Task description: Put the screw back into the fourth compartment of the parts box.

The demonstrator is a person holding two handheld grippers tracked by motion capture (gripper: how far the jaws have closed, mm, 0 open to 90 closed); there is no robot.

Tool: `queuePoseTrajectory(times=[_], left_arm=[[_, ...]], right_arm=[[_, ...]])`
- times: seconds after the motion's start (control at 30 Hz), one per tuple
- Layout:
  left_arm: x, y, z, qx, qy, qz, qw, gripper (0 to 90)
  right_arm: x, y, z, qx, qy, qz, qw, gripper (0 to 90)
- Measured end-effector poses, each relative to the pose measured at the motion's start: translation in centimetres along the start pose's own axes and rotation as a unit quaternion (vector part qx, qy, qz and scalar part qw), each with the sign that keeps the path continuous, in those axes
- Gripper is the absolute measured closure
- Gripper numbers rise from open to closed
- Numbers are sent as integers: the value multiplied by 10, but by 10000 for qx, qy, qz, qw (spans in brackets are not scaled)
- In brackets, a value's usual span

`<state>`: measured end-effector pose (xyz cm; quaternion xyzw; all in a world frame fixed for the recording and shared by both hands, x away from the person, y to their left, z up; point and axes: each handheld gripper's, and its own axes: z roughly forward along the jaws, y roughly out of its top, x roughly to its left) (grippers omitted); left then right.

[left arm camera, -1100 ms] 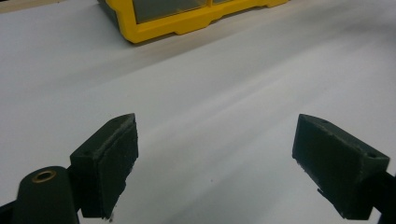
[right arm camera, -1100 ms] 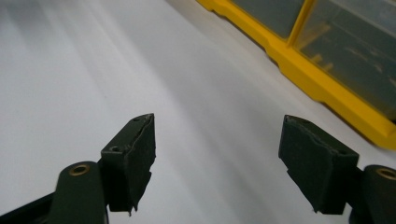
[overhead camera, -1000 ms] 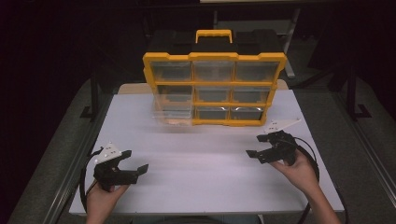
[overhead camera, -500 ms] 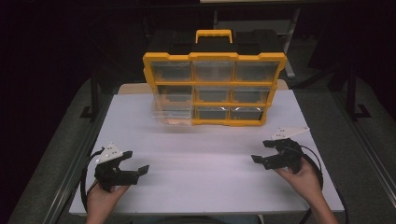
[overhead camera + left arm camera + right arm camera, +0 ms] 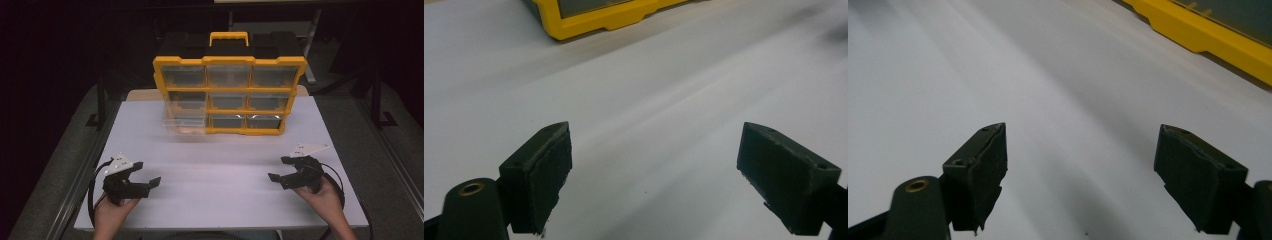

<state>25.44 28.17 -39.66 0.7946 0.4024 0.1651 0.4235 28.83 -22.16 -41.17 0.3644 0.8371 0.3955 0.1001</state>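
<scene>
Nearest me, the left gripper (image 5: 131,181) rests low over the white table (image 5: 220,160), jaws wide apart and empty. The right gripper (image 5: 292,175) sits opposite, its jaws just opening, nothing between them. Well beyond both stands the yellow drawer organizer (image 5: 229,95), one clear drawer (image 5: 185,124) pulled out.

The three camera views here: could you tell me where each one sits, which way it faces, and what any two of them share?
High view: above the person's side, facing forward and down on the white table; both hands, left gripper and right gripper show.
Left gripper view: rides the left gripper, looking along its open jaws over the table toward the yellow organizer.
Right gripper view: rides the right gripper, jaws open, organizer edge at upper right.
Shared: table and yellow organizer.
</scene>
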Motion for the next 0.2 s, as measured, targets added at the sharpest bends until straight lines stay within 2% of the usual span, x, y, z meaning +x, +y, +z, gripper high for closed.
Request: queuePoseTrajectory(times=[0.2], left_arm=[[1,1,-1,-13,23,61,10000,141]], right_arm=[[0,-2,2,-42,38,-18,10000,191]])
